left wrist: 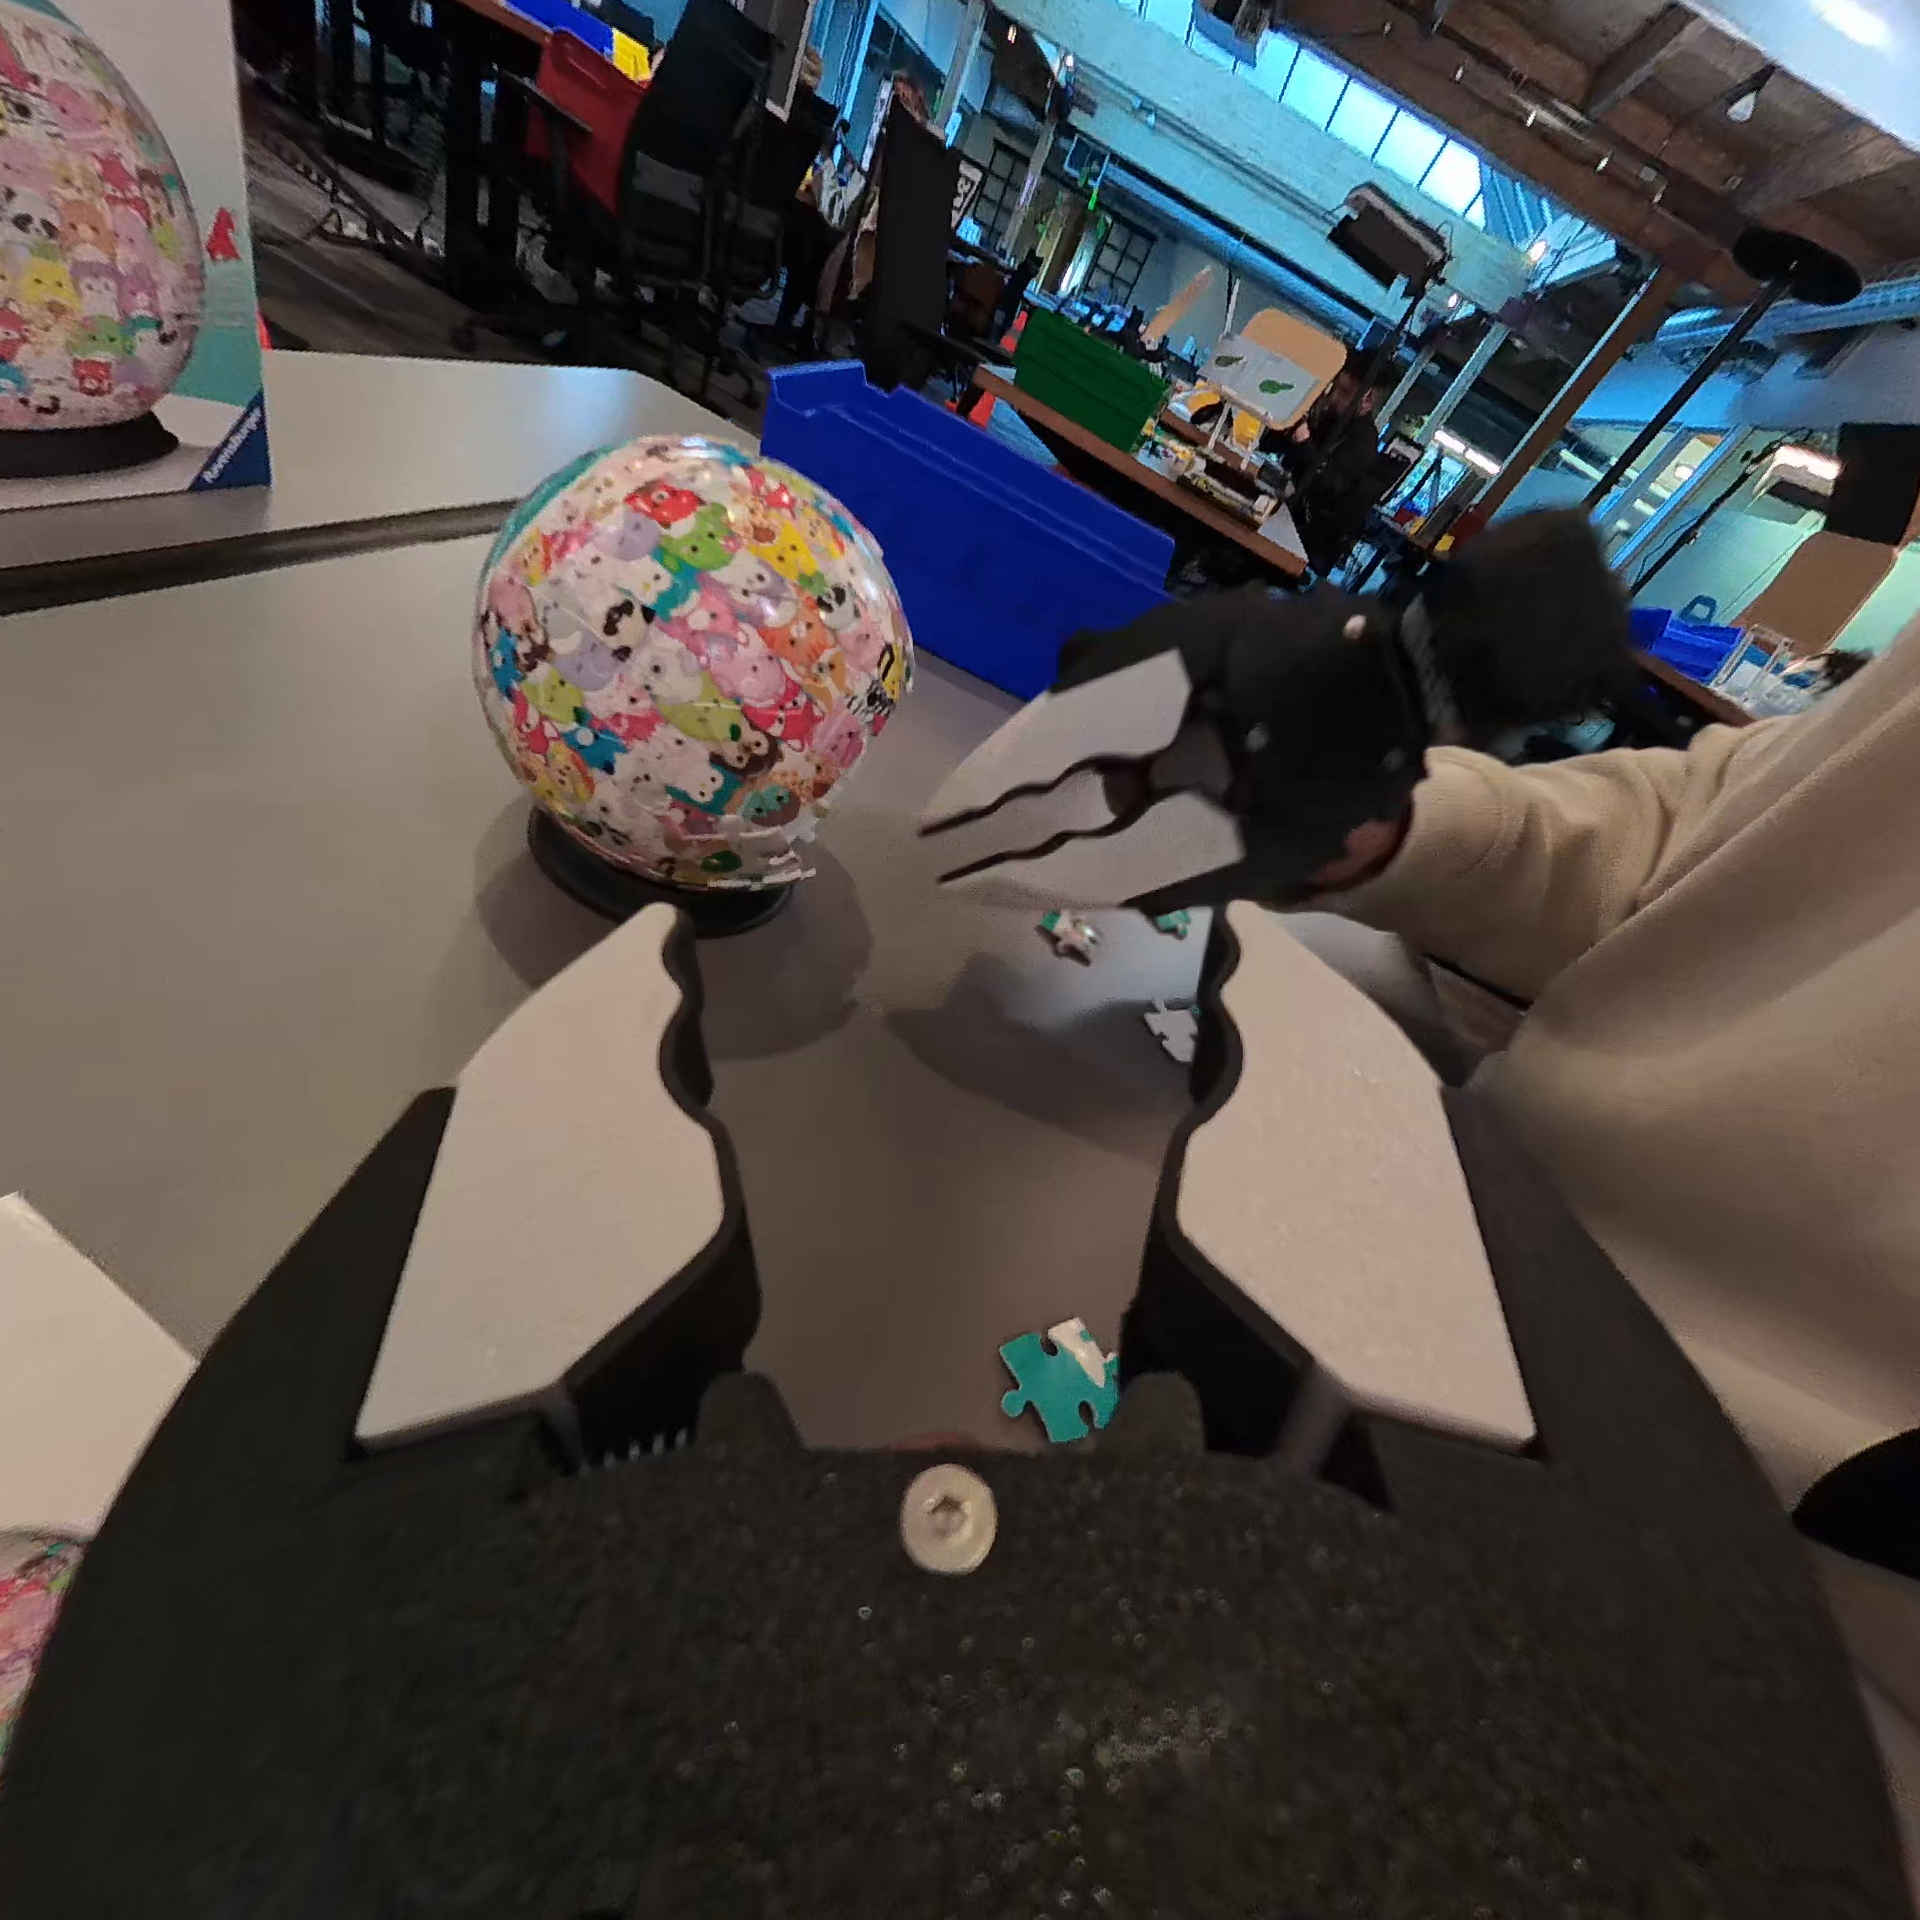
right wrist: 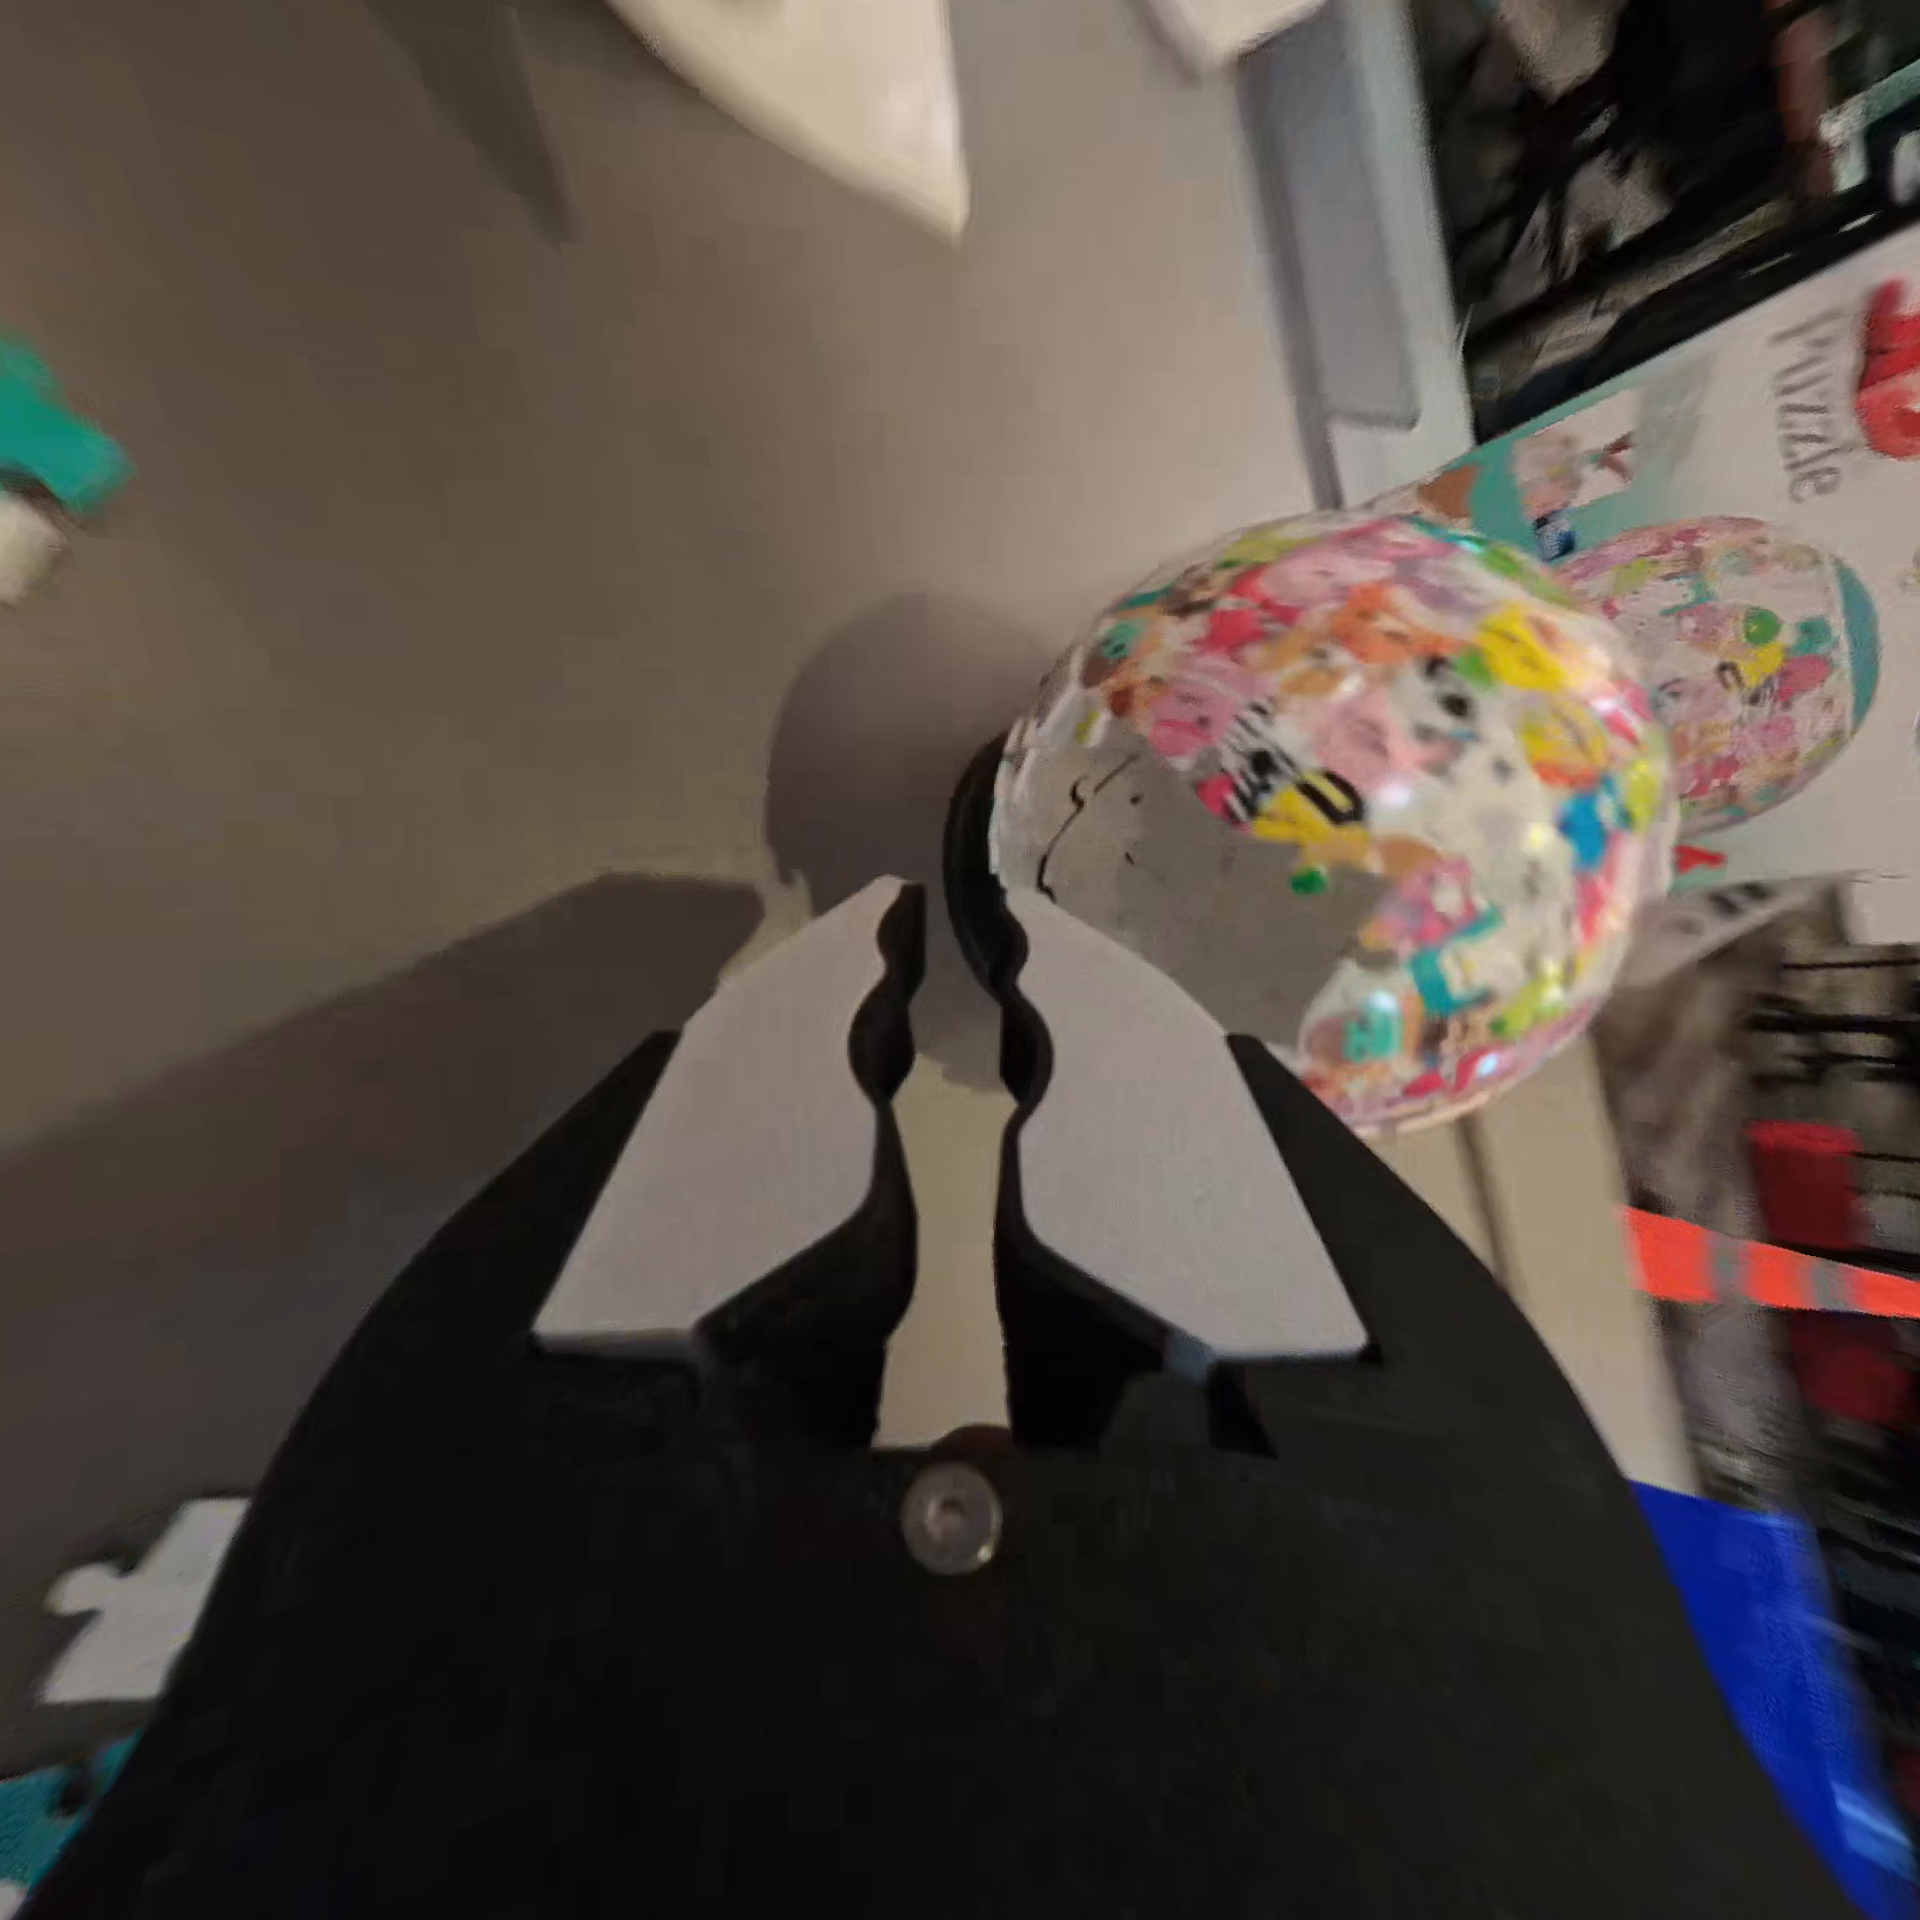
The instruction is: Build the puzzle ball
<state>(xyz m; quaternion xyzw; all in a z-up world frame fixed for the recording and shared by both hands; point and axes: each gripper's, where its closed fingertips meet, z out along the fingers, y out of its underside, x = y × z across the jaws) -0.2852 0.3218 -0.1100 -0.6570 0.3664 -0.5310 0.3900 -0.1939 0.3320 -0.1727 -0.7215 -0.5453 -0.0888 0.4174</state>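
Sitting on the grey table (left wrist: 260, 831), the puzzle ball (left wrist: 691, 665) is resting on its black stand (left wrist: 665, 894) while we are holding the left gripper (left wrist: 951, 966) spread wide over a teal puzzle piece (left wrist: 1060, 1387) and the right gripper (right wrist: 961, 920) nearly closed, gripping nothing, beside the ball.

glossy puzzle ball (left wrist: 691, 665), matt grey table (left wrist: 260, 831)

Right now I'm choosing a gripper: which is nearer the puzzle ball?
Right. The right gripper sits at the puzzle ball's base; the left gripper hangs back.
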